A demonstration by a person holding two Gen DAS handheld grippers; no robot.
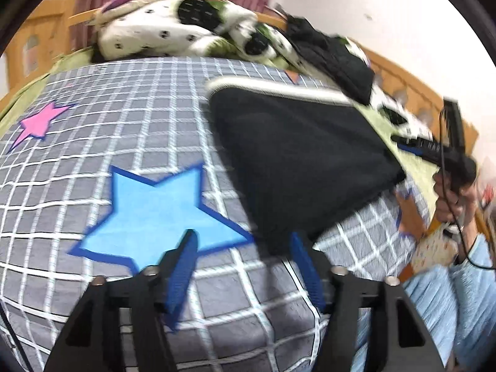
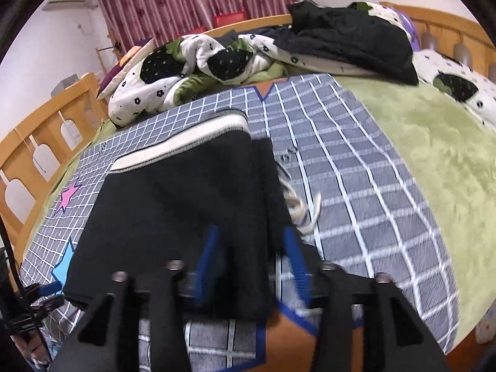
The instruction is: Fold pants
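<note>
The black pants [image 1: 294, 155] lie folded into a compact stack on the grey checked bedsheet [image 1: 139, 130], with a white waistband [image 1: 279, 85] along the far edge. My left gripper [image 1: 245, 248] is open and empty, just off the stack's near corner. My right gripper [image 2: 251, 248] is open above the near right edge of the pants [image 2: 173, 217], holding nothing. White drawstrings [image 2: 300, 210] trail from the right side of the stack. The right gripper also shows in the left wrist view [image 1: 434, 145], held in a hand.
A rumpled white-and-green flowered quilt [image 2: 201, 68] and a pile of black clothes [image 2: 350, 37] lie at the far side of the bed. A green blanket [image 2: 427, 161] covers the right. A wooden bed rail [image 2: 40, 136] runs along the left.
</note>
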